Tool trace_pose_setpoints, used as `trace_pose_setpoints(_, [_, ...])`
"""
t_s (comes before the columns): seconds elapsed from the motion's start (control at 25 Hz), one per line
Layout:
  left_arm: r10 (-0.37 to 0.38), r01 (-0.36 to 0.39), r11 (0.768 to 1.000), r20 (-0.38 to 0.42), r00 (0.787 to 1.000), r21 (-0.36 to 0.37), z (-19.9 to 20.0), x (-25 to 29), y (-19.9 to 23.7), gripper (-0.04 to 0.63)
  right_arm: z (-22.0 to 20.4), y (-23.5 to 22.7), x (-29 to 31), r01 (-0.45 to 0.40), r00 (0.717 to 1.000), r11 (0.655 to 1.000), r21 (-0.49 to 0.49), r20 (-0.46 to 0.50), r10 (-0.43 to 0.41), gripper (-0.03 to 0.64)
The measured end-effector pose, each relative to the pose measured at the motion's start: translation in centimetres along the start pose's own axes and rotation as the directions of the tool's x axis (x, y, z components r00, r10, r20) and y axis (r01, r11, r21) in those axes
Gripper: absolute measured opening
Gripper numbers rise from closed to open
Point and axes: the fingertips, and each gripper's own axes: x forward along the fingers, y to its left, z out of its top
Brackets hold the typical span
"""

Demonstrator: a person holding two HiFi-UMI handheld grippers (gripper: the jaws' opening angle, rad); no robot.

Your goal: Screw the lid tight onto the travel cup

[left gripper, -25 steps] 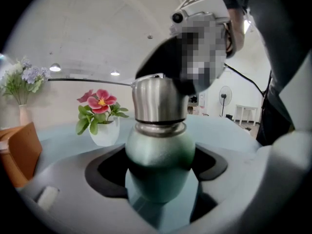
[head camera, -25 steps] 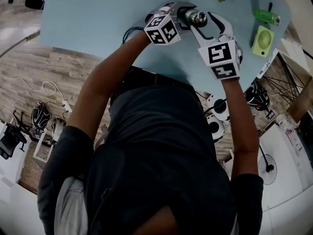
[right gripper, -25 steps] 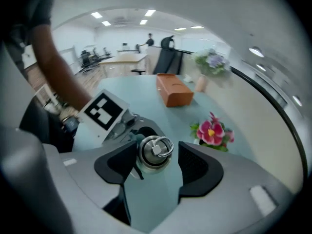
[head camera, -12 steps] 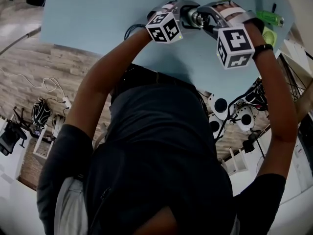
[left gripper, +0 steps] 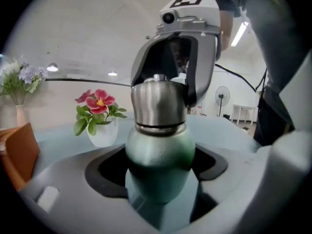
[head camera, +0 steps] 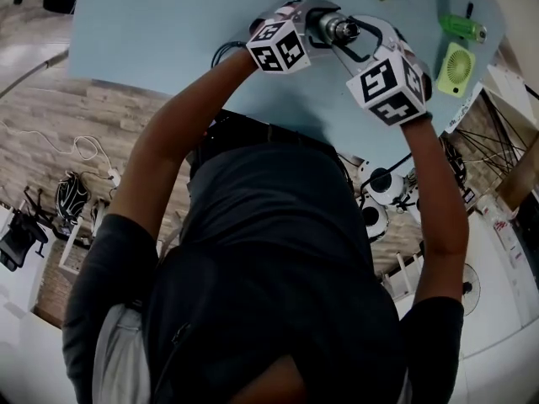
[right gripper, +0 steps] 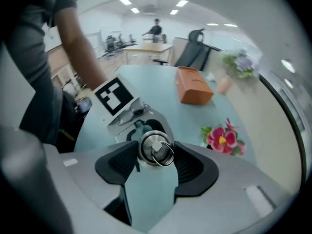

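The travel cup has a green body and a steel lid with a ring on top. It is held upright above the blue table. My left gripper is shut on the green body, one jaw on each side. My right gripper comes from above and is shut on the lid, its dark pads pressing both sides. In the head view the two grippers meet at the cup near the table's far edge.
A potted pink flower stands just behind the cup. A green hand fan and a green bottle-like thing lie at the right. An orange box and a vase of pale flowers are farther back.
My right gripper twisted round the lid, its marker cube swinging out to the right, and has now turned back. The left gripper and the cup stayed put.
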Motion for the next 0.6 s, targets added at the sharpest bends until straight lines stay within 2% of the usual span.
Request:
trace_pose_setpoints(0.04, [0.002, -0.002, 1.000, 0.000, 1.000, 0.000, -0.01, -0.07, 0.03, 0.428, 0.10, -0.19, -0.06, 0.049, 0.999, 0.993, 0.110, 0.014, -0.051, 0.235])
trace_pose_setpoints(0.12, [0.006, -0.006, 1.000, 0.000, 1.000, -0.001, -0.01, -0.19, 0.06, 0.428, 0.17, -0.54, -0.29, 0.132, 0.988, 0.942, 0.308, 0.031, -0.149, 0.233])
trace_pose_setpoints(0.16, [0.008, -0.008, 1.000, 0.000, 1.000, -0.002, 0.00, -0.19, 0.05, 0.428, 0.27, -0.73, -0.48, 0.166, 0.981, 0.910, 0.381, 0.034, -0.193, 0.235])
trace_pose_setpoints(0.24, [0.011, -0.011, 1.000, 0.000, 1.000, -0.002, 0.01, -0.12, 0.05, 0.428, 0.31, -0.98, -0.73, 0.221, 0.964, 0.857, 0.465, 0.029, -0.264, 0.233])
trace_pose_setpoints(0.32, [0.011, -0.011, 1.000, -0.001, 1.000, -0.003, -0.01, -0.07, 0.06, 0.428, 0.22, -1.00, -0.73, 0.251, 0.954, 0.836, 0.489, 0.020, -0.298, 0.233])
trace_pose_setpoints(0.6, [0.012, -0.012, 1.000, -0.002, 1.000, -0.005, -0.01, -0.11, 0.05, 0.428, 0.29, -0.93, -0.71, 0.254, 0.955, 0.844, 0.472, 0.016, -0.297, 0.233])
